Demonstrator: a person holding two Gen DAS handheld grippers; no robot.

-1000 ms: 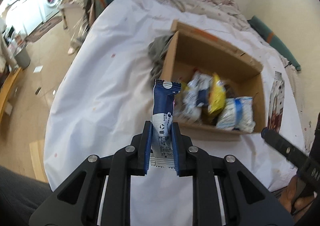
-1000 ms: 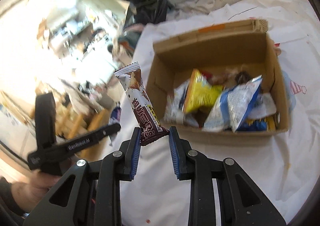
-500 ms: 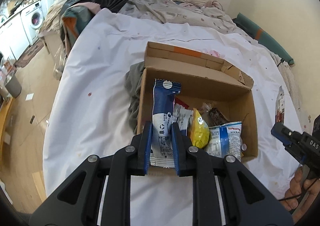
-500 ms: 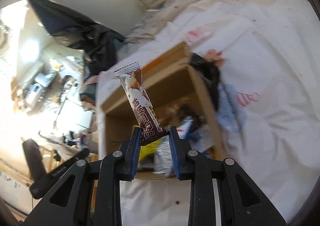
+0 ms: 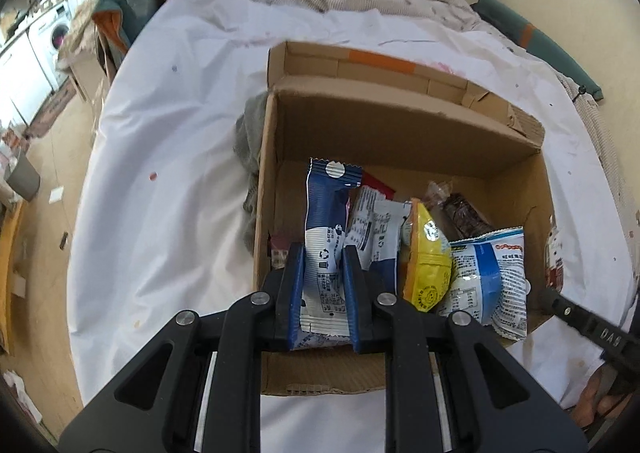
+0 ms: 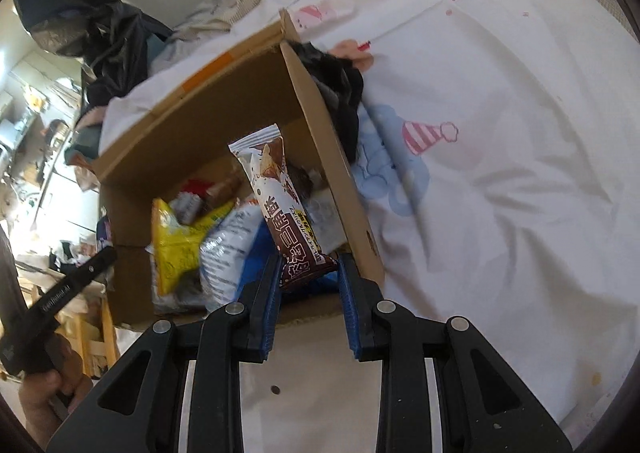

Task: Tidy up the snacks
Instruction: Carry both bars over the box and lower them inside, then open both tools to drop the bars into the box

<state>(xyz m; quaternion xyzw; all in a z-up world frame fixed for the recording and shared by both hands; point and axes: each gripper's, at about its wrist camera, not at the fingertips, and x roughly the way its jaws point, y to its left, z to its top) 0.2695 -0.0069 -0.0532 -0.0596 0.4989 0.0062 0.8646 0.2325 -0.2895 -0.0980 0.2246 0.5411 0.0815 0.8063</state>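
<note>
Hovering over the open cardboard box (image 5: pixel 276 173) on the white sheet (image 5: pixel 168 157): left gripper (image 5: pixel 323 273) clamped narrow on a blue-and-white snack packet (image 5: pixel 325 213), upright. Right gripper (image 6: pixel 307 285) pinching the lower end of a brown chocolate bar wrapper (image 6: pixel 280 205), tilted toward 11 o'clock. Yellow packet (image 5: pixel 426 253) lies inside the box at 3 o'clock of the blue one.
</note>
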